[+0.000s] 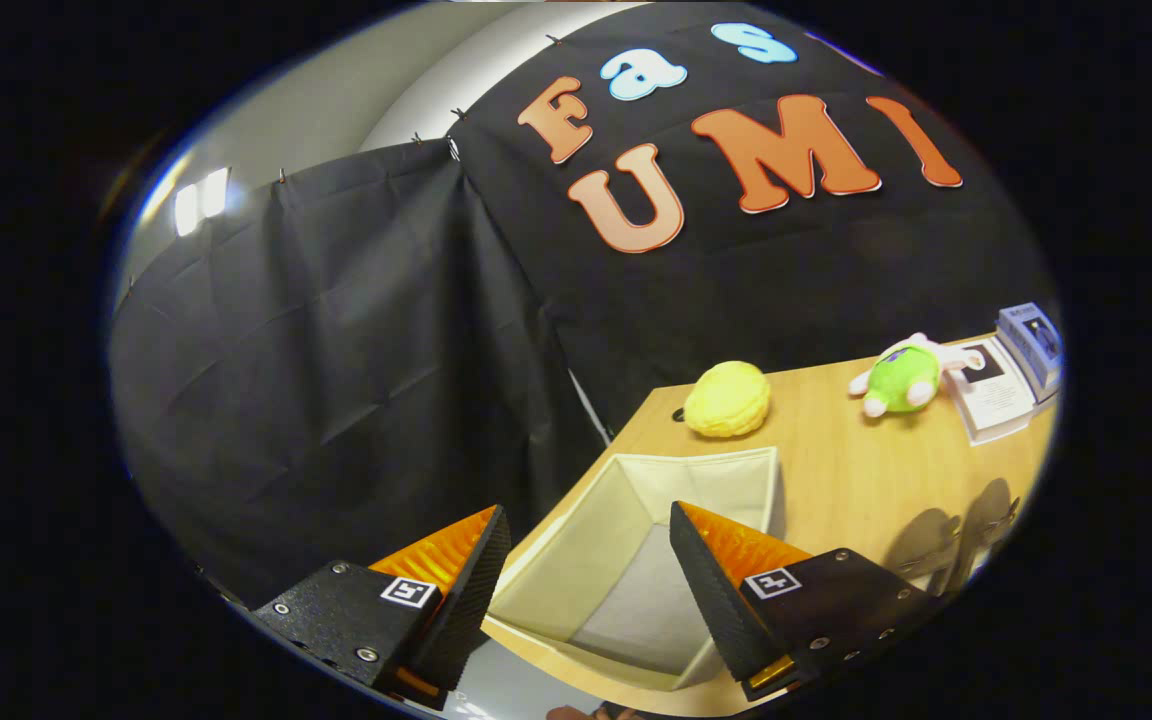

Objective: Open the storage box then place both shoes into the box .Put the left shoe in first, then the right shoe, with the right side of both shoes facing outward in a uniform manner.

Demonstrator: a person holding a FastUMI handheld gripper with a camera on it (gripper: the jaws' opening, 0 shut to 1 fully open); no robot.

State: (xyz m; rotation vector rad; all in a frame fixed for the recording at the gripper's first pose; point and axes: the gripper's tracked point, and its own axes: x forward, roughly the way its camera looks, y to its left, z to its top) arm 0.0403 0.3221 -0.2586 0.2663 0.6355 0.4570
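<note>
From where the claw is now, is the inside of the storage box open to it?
Probably yes. The claw is open, holding nothing, just above the storage box, which is open at the top with nothing visible inside. The yellow plush sits beyond the box, out of the way.

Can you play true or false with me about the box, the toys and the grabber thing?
1. The storage box is open and has nothing in it. True.
2. The gripper is squeezing a shoe. False: its fingers are spread apart above the box, holding nothing.
3. A yellow plush toy lies on the wooden table just beyond the box. True.
4. The green plush toy is inside the box. False: it lies on the table, beyond the box, next to a white leaflet.
5. The box's lining is bright red. False: it is cream.
</note>
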